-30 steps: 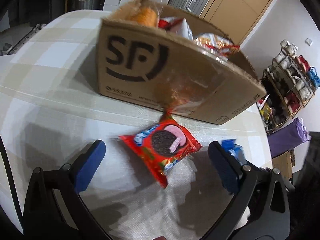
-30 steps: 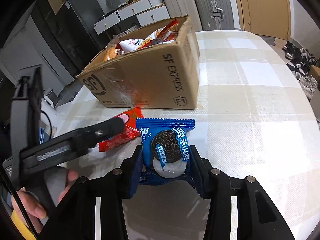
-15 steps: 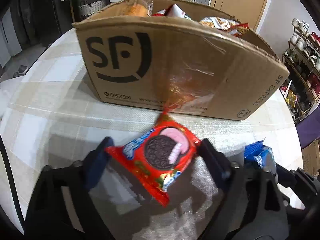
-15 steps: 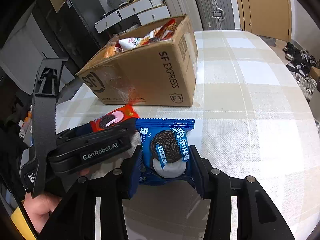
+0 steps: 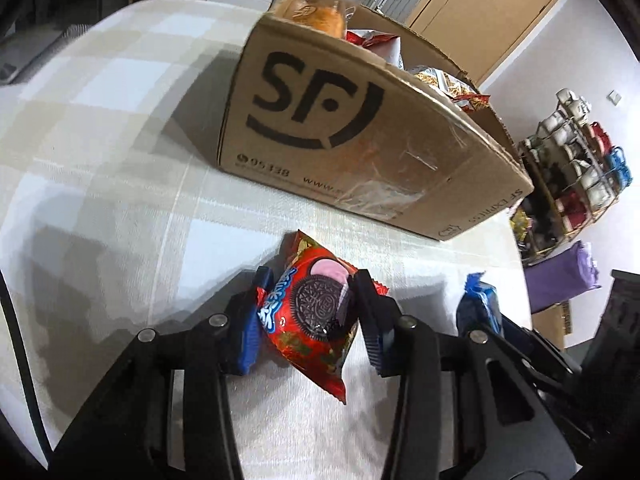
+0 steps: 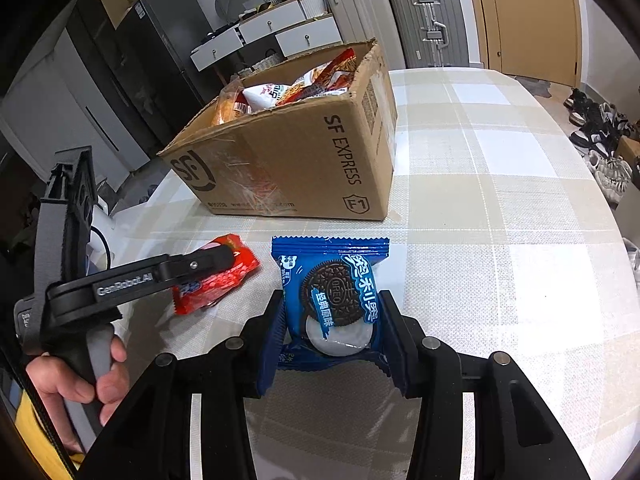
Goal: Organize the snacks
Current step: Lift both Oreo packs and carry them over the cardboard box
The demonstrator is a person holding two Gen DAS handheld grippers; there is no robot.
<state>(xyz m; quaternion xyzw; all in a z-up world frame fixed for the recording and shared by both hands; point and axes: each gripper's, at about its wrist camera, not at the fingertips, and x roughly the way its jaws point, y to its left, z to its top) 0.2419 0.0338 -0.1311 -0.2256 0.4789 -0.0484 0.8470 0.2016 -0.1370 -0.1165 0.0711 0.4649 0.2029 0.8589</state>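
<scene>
Table (image 6: 500, 208) in a pale checked cloth is taking up most of both views. Box (image 5: 360, 128), brown cardboard with black SF lettering, is sitting on it toward the far side, top open, snack bags (image 6: 304, 84) poking above the rim. An orange-brown packet (image 5: 320, 16) is showing at the box's near corner in the left view.

Left gripper (image 5: 308, 312) is clamping the red pack (image 5: 316, 312), blue pads pressing both side edges; the pack is tilting, its far end pointing toward the box. Whether it is touching the cloth or just above it, cannot tell. From the right view the same red pack (image 6: 216, 276) is lying just left of the blue one, partly behind the left gripper's black finger (image 6: 176, 268). A hand (image 6: 80, 380) is wrapping the left gripper's handle at the lower left.

Right gripper (image 6: 332, 328) is closing on the blue pack (image 6: 332, 292), pads against its two sides, cookie picture facing up, top seam toward the box. The blue pack (image 5: 480, 312) is also appearing at the right edge of the left view, near the red one but apart from it.

Both packs are sitting short of the box, outside it.
</scene>
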